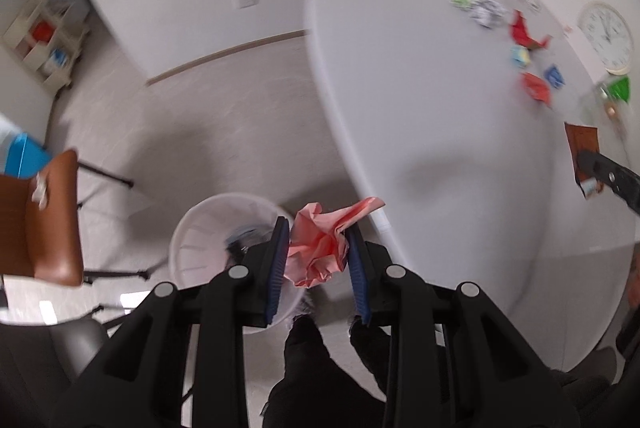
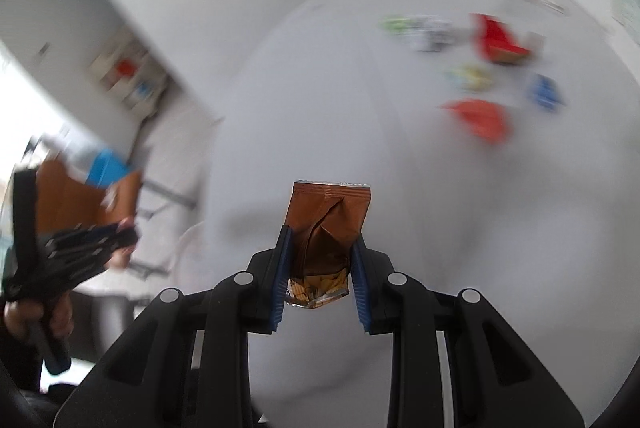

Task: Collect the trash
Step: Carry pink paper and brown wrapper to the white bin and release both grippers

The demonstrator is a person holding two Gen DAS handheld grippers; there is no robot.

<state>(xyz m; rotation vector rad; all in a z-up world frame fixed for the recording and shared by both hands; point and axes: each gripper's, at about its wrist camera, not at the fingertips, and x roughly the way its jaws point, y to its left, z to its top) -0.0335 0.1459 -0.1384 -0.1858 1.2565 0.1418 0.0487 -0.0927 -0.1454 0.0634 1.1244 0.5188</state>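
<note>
Now L gripper clamped narrow on crumpled pink paper, held past the white table edge, just beside the white bin on the floor. R gripper pinches a brown snack wrapper over the tabletop, jaws mostly closed. More wrappers lie scattered at table's far end, blurred.

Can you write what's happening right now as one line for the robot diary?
left tool: shut on pink crumpled paper, beside white bin | right tool: shut on brown wrapper | table: more wrappers left
</note>
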